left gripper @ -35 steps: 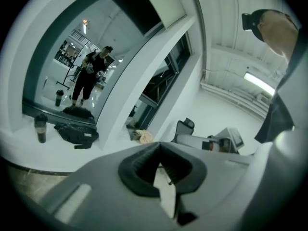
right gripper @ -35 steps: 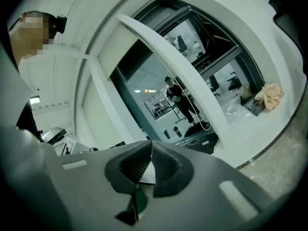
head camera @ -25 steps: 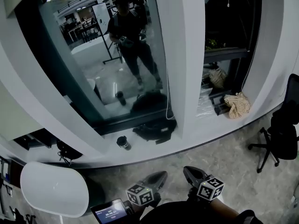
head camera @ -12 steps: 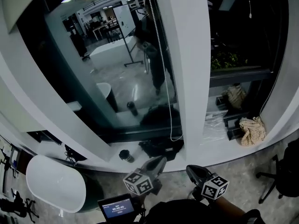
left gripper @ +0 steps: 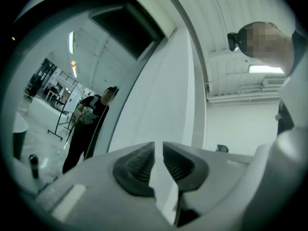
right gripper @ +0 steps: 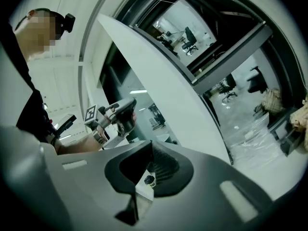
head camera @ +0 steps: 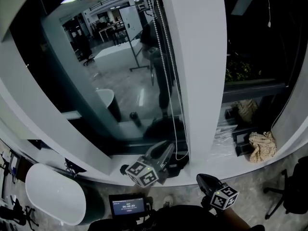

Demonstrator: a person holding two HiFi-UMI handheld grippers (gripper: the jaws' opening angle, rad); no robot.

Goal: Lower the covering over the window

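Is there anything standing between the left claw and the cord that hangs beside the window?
Nothing visible does. The left claw, whose jaws have just been opening with nothing between them, is raised near the lower end of the bead cord by the white pillar.

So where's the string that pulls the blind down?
In the head view, the pull cord hangs down the right edge of the window, beside the white pillar. Its bottom loop dangles just right of the left gripper.
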